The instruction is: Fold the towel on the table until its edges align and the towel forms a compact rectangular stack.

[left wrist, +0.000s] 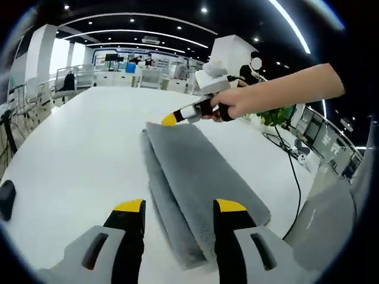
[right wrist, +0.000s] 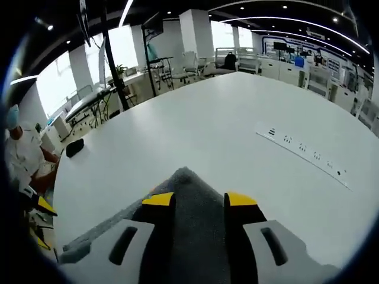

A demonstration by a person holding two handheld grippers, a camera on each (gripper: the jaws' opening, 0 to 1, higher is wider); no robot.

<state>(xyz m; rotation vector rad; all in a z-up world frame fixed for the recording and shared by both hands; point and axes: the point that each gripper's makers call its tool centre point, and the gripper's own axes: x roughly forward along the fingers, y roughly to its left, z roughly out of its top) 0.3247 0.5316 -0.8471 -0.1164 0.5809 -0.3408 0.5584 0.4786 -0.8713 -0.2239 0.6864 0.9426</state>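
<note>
Lying folded lengthwise on the white table (left wrist: 71, 154), the grey towel (left wrist: 195, 177) is seen as a long layered strip in the left gripper view. Its near end sits between the parted, released jaws of the left gripper (left wrist: 179, 206). At 12 o'clock, the right gripper (left wrist: 169, 119) is held by a hand (left wrist: 237, 106) over the far corner; its jaws are spread, towel beneath, nothing visibly clenched.

Scene brightly lit by ceiling light strips (left wrist: 290, 23) and spotlights; daylight admitted through windows (right wrist: 124, 47); soft glare spread over white desk (left wrist: 77, 148); straight lines bent near edges; background slightly softened
</note>
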